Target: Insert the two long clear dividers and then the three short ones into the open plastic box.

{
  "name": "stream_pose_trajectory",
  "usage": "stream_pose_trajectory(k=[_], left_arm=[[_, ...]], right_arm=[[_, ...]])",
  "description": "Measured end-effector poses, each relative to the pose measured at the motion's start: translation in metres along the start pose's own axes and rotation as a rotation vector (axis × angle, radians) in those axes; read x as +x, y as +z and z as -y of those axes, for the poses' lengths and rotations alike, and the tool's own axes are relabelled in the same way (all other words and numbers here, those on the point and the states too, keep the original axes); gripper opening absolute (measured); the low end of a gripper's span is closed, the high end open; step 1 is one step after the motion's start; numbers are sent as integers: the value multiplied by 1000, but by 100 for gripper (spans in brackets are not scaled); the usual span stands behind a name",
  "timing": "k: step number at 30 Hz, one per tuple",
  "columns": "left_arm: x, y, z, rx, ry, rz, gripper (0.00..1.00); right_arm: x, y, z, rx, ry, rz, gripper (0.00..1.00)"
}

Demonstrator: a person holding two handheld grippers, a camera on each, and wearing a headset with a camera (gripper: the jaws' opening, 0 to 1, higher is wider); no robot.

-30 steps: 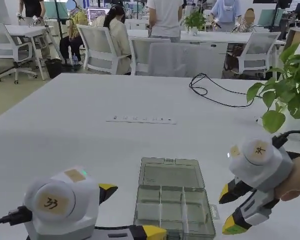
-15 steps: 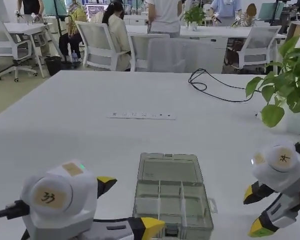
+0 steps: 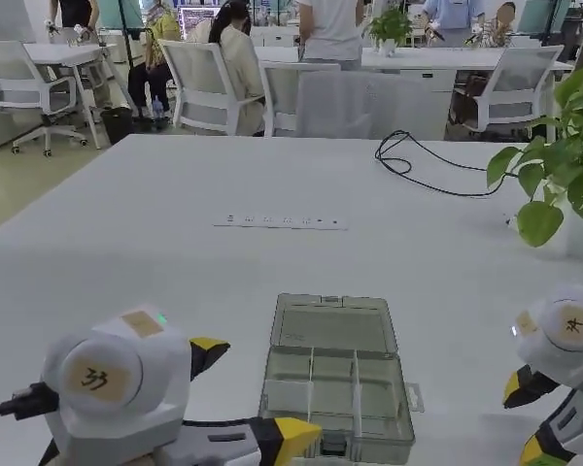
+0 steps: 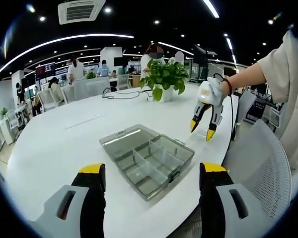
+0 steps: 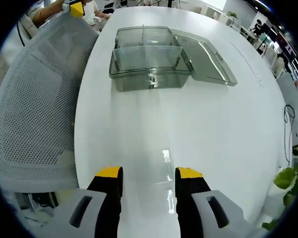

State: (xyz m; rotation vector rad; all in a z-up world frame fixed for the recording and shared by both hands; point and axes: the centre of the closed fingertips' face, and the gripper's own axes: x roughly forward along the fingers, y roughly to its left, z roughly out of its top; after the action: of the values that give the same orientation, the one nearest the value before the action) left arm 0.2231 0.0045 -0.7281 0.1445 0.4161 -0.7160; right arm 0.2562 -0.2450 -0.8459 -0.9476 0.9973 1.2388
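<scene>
The clear plastic box (image 3: 335, 393) lies near the table's front edge, its lid (image 3: 332, 328) laid open behind it. Clear dividers stand inside and split it into several compartments (image 4: 148, 157). My left gripper (image 3: 253, 398) hovers just left of the box, open and holding nothing (image 4: 152, 168). My right gripper (image 3: 527, 419) is off to the box's right, low over the table, also open (image 4: 200, 134). In the right gripper view a small clear piece (image 5: 167, 178) glints on the table between the jaws of the right gripper (image 5: 145, 173); I cannot tell if it is touched.
A potted plant (image 3: 564, 184) stands at the right edge of the white table (image 3: 126, 252), with a black cable (image 3: 418, 160) behind it. A flush socket strip (image 3: 282, 221) sits mid-table. A mesh chair (image 5: 35, 99) stands at the near edge. People sit at far desks.
My right gripper has drawn away from the box, to the right and down. The left gripper has stayed put. The head camera has tilted slightly.
</scene>
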Motion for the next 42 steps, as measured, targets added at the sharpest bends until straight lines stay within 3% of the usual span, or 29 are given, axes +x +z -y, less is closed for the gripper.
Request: stream_pose_trajectory(k=[12,23,26,42], left_arm=[[0,1,4,-9,17,-1,77],[-5,-4,7,-10,39,-16,76],[-6,-4,6,-8,44,-20,76],[-5,-4,9,-5,40,-24,75]], right_arm=[[7,-19,2,-33,20,-32,41],[6,-16,0,-58,35,-4,38],[6,-15,0,-51,34,7,34],[5,-15,1,-1,-14,35,32]])
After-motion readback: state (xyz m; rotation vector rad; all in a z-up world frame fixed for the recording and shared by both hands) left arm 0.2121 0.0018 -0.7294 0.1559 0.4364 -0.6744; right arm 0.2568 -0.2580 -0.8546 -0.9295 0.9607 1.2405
